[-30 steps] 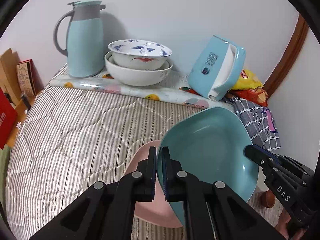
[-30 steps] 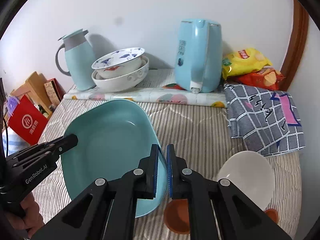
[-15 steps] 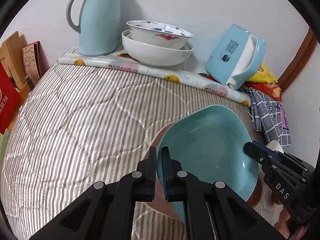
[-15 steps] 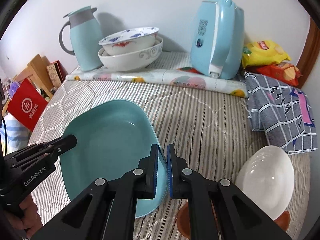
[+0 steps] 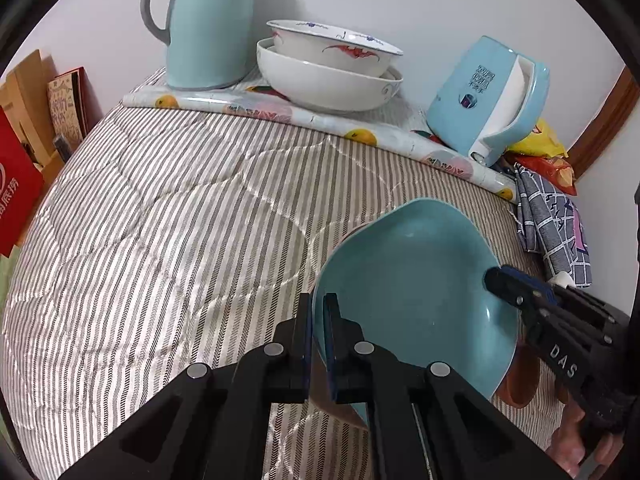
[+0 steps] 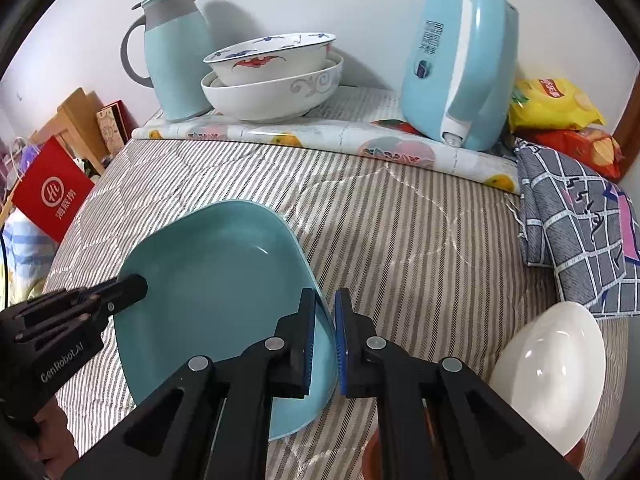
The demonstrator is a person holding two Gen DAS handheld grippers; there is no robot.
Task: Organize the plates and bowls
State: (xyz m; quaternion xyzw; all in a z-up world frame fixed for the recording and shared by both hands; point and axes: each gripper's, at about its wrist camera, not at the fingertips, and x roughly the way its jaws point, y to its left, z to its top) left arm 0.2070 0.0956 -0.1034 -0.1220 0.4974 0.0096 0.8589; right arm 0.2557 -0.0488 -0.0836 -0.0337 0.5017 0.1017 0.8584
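Left wrist view: left tongs [image 5: 317, 336] are pointing steeply down at the striped quilt [image 5: 168, 216], pads pinching the near rim of the teal plate [image 5: 416, 292].
Right wrist view: right tongs [image 6: 325, 336] are also tilting steeply down, straddling the opposite rim of the teal plate [image 6: 208, 280]; the left pad is lying against the rim, a thin gap is showing at the right pad, so the grip is looking loose but the tongs are narrow.
Hands: a bit of the person's hand [image 5: 576, 440] is showing under the right tool in the left view; a bit of the other hand [image 6: 44, 440] is showing under the left tool in the right view.
Plate position: it is being carried between both tongs, tilted, low over the bed.
Only in left view: an edge of a pink dish [image 5: 332, 404] is peeking out beneath the teal plate, and an orange-brown small bowl [image 5: 516, 384] is sitting under its right edge.
Only in right view: a white bowl [image 6: 552, 368] is resting on the quilt to the right, near the grey checked cloth [image 6: 576, 232].
Both views: two stacked bowls [image 6: 272, 76], a teal jug [image 6: 176, 52] and a blue kettle [image 6: 460, 64] are standing at the back by the wall.
Plate look: glossy teal, rounded-square, shallow with a raised rim, and nothing is lying in it.
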